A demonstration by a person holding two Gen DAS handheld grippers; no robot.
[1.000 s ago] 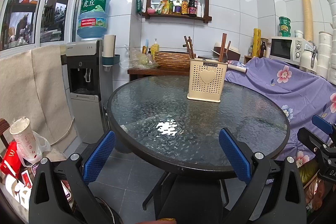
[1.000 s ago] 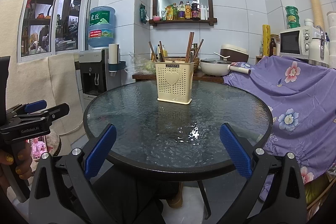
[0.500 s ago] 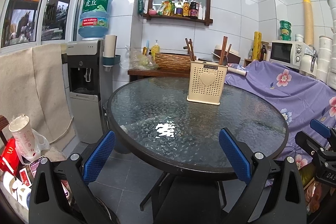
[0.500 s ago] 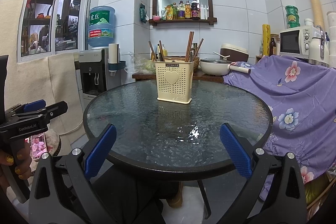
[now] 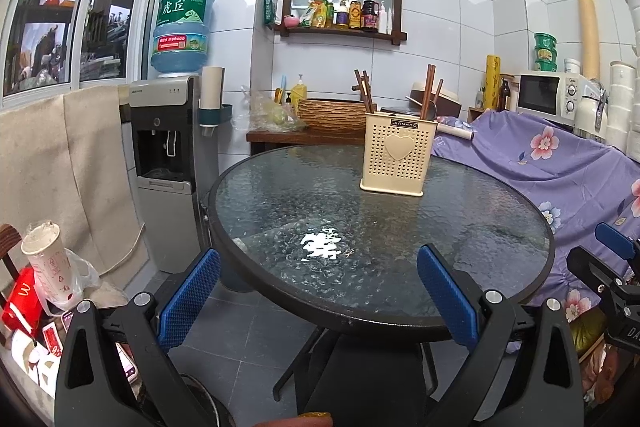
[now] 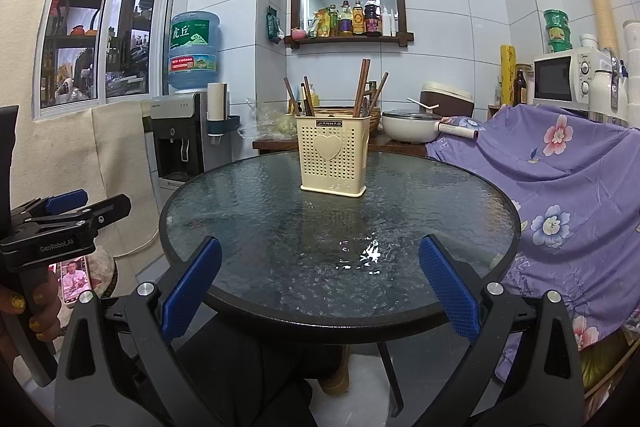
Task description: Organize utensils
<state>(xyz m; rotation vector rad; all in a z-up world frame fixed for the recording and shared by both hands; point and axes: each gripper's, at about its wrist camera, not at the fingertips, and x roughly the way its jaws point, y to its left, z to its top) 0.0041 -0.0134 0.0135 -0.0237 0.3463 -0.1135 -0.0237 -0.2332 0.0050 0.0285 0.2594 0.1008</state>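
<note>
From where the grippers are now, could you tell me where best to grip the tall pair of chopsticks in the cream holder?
Probably by the upper shafts of the tall chopsticks, coming from above: they stand near upright, well clear of the cream holder rim, and only those ends are exposed.

Home kitchen: microwave, condiment shelf, tiled walls
</note>
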